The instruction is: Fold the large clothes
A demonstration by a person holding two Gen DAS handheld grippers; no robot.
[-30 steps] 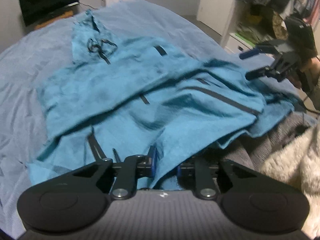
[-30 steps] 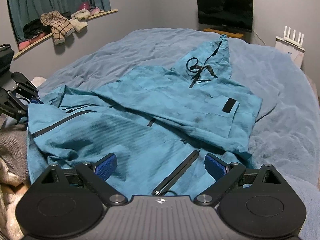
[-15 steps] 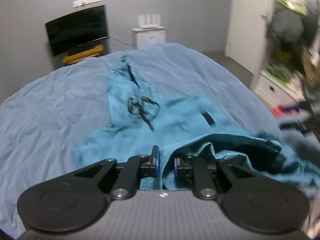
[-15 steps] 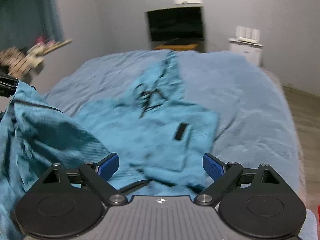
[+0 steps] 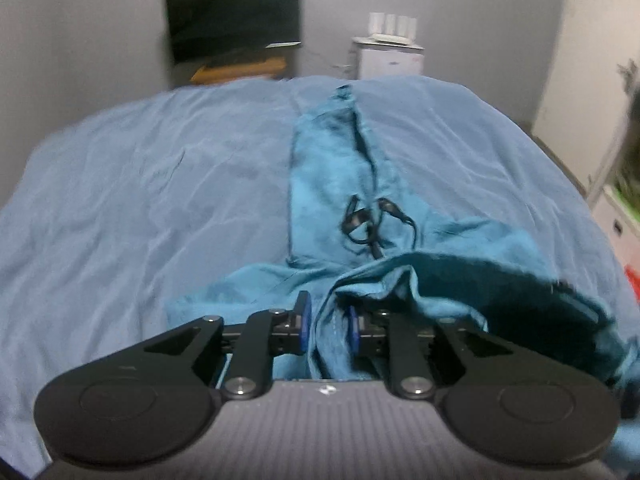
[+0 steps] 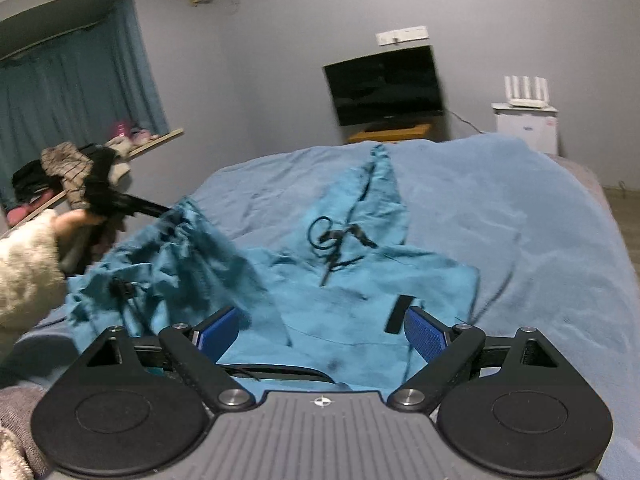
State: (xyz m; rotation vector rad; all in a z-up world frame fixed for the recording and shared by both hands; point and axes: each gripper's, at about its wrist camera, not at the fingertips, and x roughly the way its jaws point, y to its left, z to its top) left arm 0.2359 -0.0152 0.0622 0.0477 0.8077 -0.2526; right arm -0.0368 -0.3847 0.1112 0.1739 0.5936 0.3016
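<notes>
Two hand-held grippers work one teal hooded jacket (image 6: 352,320) that lies spread on the blue bed (image 5: 140,184). Nearest the left camera, the left hand-held gripper (image 5: 326,322) has a bunched fold of the jacket's side between its blue pads; its jaws are opening, and the cloth looks to be hanging slack in the gap rather than pinched. In the right view that same gripper (image 6: 120,206) is held out over the jacket's left side by a hand in a fluffy cream sleeve (image 6: 24,264). The right hand-held gripper (image 6: 320,330) hovers over the jacket's lower front with its jaws spread wide and nothing between them.

My reading: the side panel is being folded in over the jacket's body and is just being let go. Next comes smoothing that flap flat, then taking the far side with the free right gripper.

Beyond the jacket's hood stand a dark television (image 6: 384,84) and a small white cabinet (image 6: 528,128) — a faint mark shows on its front, too blurred to read. No other writing is legible.
</notes>
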